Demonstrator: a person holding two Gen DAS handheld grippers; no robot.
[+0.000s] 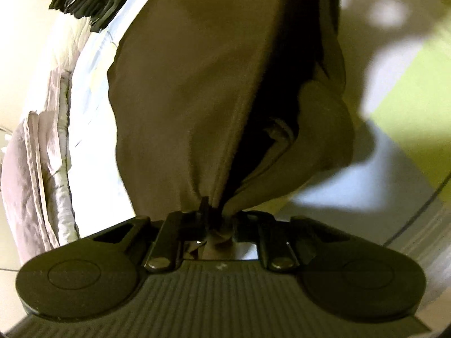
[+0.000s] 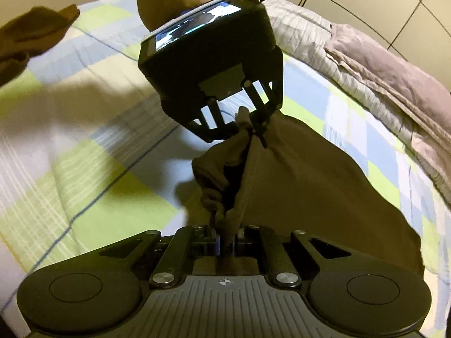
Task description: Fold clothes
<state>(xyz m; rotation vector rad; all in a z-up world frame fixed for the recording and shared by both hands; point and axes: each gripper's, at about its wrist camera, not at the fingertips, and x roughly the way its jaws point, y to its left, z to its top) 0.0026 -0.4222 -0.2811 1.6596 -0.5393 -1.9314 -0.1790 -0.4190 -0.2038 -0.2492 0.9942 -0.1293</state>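
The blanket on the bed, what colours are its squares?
The blanket has green, blue and white checks, clearest in the right wrist view.

The right gripper (image 2: pixel 225 239) is clamped on a bunched corner of a brown garment (image 2: pixel 304 174), the cloth pinched between its closed jaws. Beyond that corner, the left gripper (image 2: pixel 251 124) comes in from above and grips another bunched part of the same garment, its jaws closed on the cloth. A forearm (image 2: pixel 169 2) shows behind it. From the two held corners the garment spreads to the right, onto a checked bedspread (image 2: pixel 84 155) in green, blue and white. Past the garment, at the bedspread's far right edge, lies a folded grey-pink blanket (image 2: pixel 389 79). Well left of the garment, another piece of brown cloth (image 2: pixel 33 33) shows at the picture's edge.
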